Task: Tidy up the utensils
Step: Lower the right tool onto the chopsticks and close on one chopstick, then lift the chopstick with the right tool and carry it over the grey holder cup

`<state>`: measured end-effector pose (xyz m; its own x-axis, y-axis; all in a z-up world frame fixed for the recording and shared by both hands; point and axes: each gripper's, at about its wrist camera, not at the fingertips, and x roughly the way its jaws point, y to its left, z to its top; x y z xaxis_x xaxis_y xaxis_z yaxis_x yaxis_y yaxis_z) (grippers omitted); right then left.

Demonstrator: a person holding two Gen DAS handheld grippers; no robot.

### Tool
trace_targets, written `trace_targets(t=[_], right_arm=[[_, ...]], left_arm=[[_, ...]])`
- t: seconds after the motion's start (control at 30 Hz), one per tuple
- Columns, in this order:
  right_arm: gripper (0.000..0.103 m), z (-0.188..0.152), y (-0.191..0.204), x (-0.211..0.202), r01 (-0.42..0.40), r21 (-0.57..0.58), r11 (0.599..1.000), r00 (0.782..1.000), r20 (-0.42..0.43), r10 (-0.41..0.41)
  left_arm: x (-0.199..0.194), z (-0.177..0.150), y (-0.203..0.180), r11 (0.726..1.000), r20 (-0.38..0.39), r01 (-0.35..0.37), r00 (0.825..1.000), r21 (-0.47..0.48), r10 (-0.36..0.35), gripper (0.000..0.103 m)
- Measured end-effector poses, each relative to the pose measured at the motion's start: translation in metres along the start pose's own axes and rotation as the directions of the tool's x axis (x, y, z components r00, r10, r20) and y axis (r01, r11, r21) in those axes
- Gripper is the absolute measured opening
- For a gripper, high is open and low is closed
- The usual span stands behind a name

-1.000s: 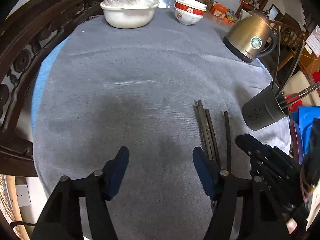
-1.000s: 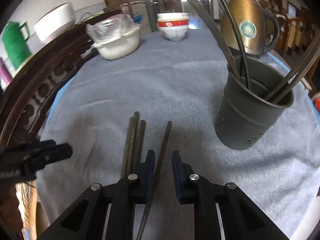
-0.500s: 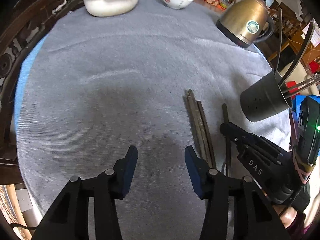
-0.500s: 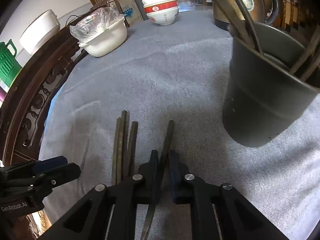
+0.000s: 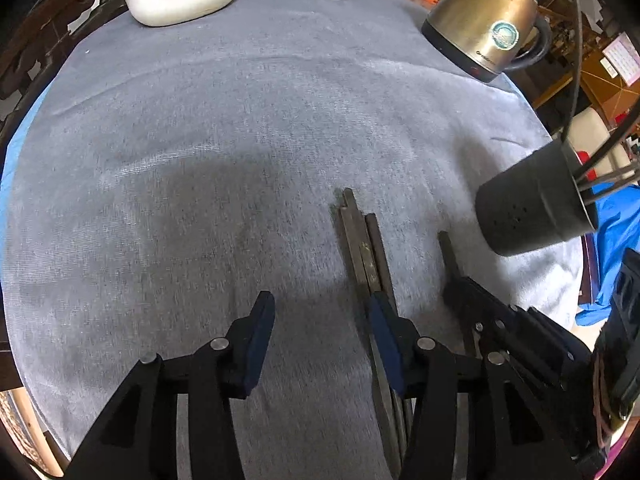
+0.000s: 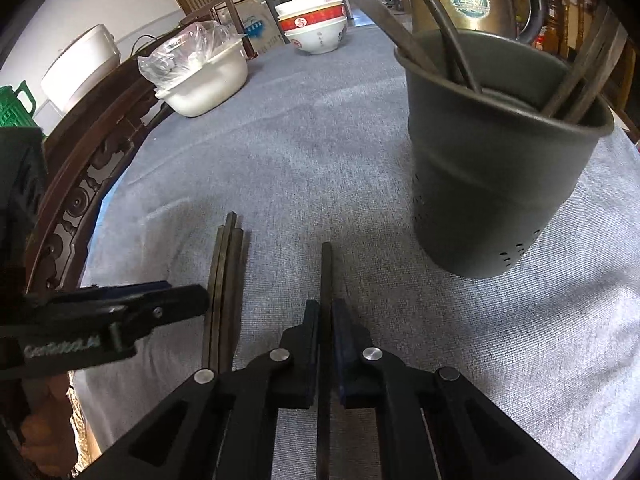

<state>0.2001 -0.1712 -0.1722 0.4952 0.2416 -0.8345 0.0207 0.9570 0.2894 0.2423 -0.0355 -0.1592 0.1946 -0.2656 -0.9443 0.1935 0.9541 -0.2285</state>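
We can read little: pale lettering on the side of the left gripper (image 6: 120, 320) in the right wrist view begins "Gen", the rest blurred. The brass kettle (image 5: 486, 20) at the upper right of the left wrist view carries a round green-and-white sticker and a line of print on its black base, both too small to make out. The stacked bowls (image 6: 316, 26) at top centre bear red marks we cannot decipher.

The dark holder (image 6: 496, 168), right of centre, stands upright on the grey cloth (image 6: 320, 152) with several dark utensils leaning out of it. The white basin (image 6: 204, 80), upper left, holds crumpled clear plastic.

Our right gripper (image 6: 326, 320) is pinching a single chopstick (image 6: 326, 268) at lower centre. Our left gripper (image 5: 320, 320) stands spread over bare cloth, its right finger over the bundle of chopsticks (image 5: 360, 240) lying flat, just left of the single one.
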Motion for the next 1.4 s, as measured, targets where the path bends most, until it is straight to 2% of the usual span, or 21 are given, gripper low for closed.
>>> trace_targets(t=[0.33, 0.57, 0.77, 0.97, 1.23, 1.3, 1.4], right_arm=[[0.008, -0.002, -0.003, -0.001, -0.021, 0.01, 1.0, 1.0, 0.003, 0.021], [0.008, 0.0, -0.003, 0.0, -0.021, 0.014, 1.0, 1.0, 0.002, 0.021], [0.008, 0.001, 0.001, 0.0, -0.005, 0.003, 1.0, 1.0, -0.007, 0.005], [0.01, 0.013, 0.009, 0.007, 0.016, -0.016, 1.0, 0.997, -0.07, -0.017], [0.011, 0.03, 0.019, 0.018, 0.076, -0.061, 0.995, 0.991, -0.102, -0.082], [0.011, 0.032, 0.02, 0.019, 0.082, -0.07, 0.994, 0.991, -0.103, -0.089], [0.009, 0.033, 0.024, 0.021, 0.104, -0.106, 0.989, 0.988, -0.1, -0.115]], left_arm=[[0.007, 0.005, -0.006, 0.999, 0.021, -0.011, 1.0, 0.033, 0.011, 0.051], [0.001, -0.004, 0.007, 0.998, 0.019, -0.027, 0.999, 0.062, 0.026, 0.05], [-0.01, -0.007, 0.03, 1.0, 0.012, -0.021, 1.0, 0.02, 0.021, 0.05], [-0.016, 0.0, 0.042, 1.0, -0.004, 0.006, 1.0, -0.03, -0.006, 0.05], [0.002, 0.017, 0.034, 0.995, -0.056, -0.042, 0.998, -0.095, 0.036, 0.05], [0.003, 0.019, 0.031, 0.993, -0.056, -0.062, 0.997, -0.096, 0.057, 0.048], [0.006, 0.023, 0.023, 0.99, -0.049, -0.115, 0.992, -0.077, 0.112, 0.03]])
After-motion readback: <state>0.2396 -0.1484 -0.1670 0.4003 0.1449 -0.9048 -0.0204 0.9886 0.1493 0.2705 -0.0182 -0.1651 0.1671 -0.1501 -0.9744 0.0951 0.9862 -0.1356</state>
